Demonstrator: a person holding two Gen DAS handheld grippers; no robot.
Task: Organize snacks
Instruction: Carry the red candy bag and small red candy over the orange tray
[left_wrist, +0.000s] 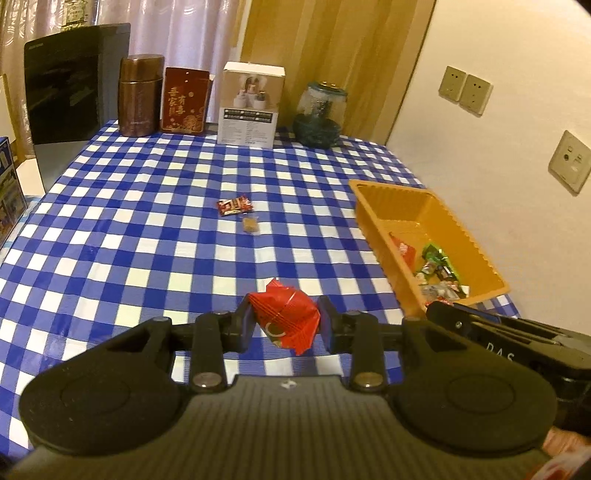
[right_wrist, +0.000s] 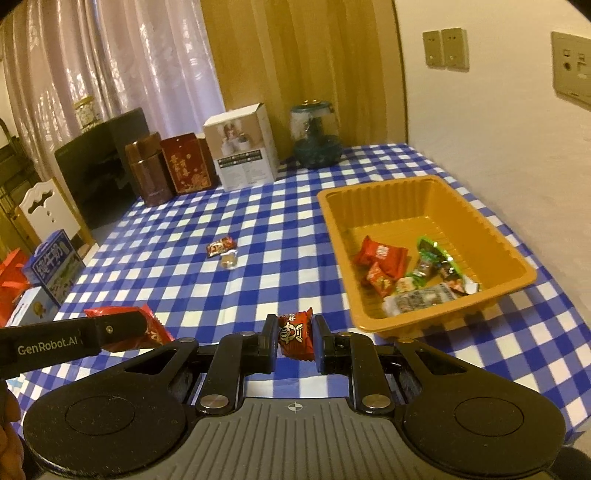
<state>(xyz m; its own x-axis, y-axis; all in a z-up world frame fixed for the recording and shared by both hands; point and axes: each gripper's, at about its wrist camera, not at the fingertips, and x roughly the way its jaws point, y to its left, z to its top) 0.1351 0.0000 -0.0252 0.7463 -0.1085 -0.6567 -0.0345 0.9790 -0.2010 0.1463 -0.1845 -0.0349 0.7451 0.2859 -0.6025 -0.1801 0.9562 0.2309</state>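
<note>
My left gripper (left_wrist: 286, 319) is shut on a red snack packet (left_wrist: 284, 317), held above the blue checked tablecloth; it also shows in the right wrist view (right_wrist: 147, 332). My right gripper (right_wrist: 294, 338) is shut on a small red candy packet (right_wrist: 295, 332) near the orange tray (right_wrist: 369, 321). The tray (left_wrist: 384, 225) holds several wrapped snacks (right_wrist: 406, 273). Two loose snacks lie mid-table: a dark red packet (left_wrist: 234, 205) and a small brown candy (left_wrist: 250, 224), also in the right wrist view (right_wrist: 221, 246) (right_wrist: 228, 260).
At the table's far edge stand a brown canister (left_wrist: 139, 96), a red box (left_wrist: 185, 99), a white box (left_wrist: 251, 105) and a glass jar (left_wrist: 320, 114). A wall runs along the right side. Boxes (right_wrist: 51, 269) sit left of the table.
</note>
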